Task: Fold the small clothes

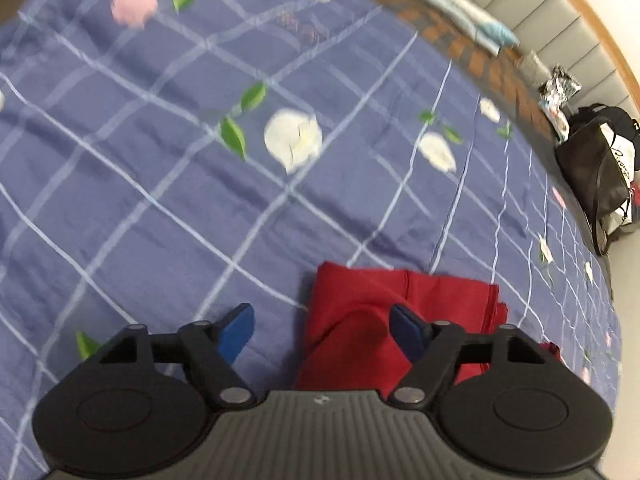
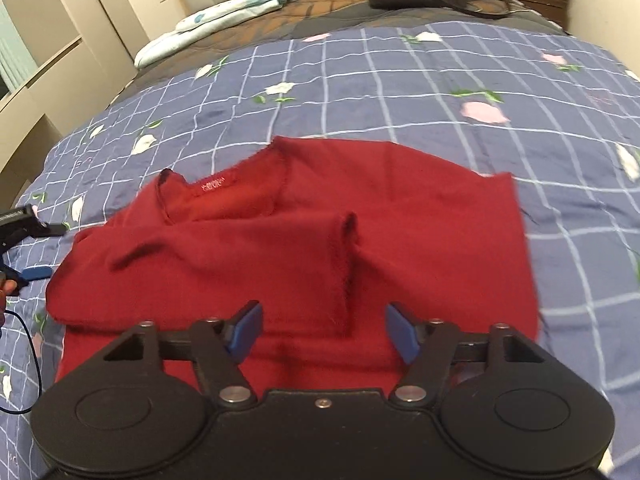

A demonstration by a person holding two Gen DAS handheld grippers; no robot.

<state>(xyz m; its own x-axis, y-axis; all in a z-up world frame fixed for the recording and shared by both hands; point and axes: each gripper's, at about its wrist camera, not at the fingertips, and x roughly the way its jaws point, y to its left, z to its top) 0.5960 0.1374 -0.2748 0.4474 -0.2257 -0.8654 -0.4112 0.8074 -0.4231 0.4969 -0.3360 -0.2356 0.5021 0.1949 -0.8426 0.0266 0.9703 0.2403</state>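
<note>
1. Red top (image 2: 304,240) spread on the bedspread (image 2: 440,92), partly folded – one sleeve laid across the body, its cuff near the middle, neckline with a small label toward the far left.
2. Right tongs (image 2: 323,330) gaping above the near part of the top, blue pads (image 2: 246,330) apart, nothing pinched between them – only red cloth seen below the gap.
3. Left tongs (image 1: 323,330) likewise parted, empty; left pad over bare bedspread, right pad (image 1: 408,330) over the red cloth.
4. In the left wrist view, one edge of the top (image 1: 384,320) lying just ahead of the tongs, folded layers visible, a straight hem toward the far side.
5. In the right wrist view, left tongs (image 2: 34,272) visible at the far left edge, just beside the top's left edge; touching or not – cannot tell. A black cable (image 2: 36,364) trailing below it.
6. Bedspread blue with a pale grid, white and pink flowers, green leaves; some blur in both views.
7. Black bag (image 1: 600,172) at the bed's far side, near a padded headboard (image 1: 560,28).
8. Pale blue bedding (image 2: 224,12) bundled along the far left of the bed, well apart from the top.
9. Cream cupboards (image 2: 80,32) beyond the bed's left side.
</note>
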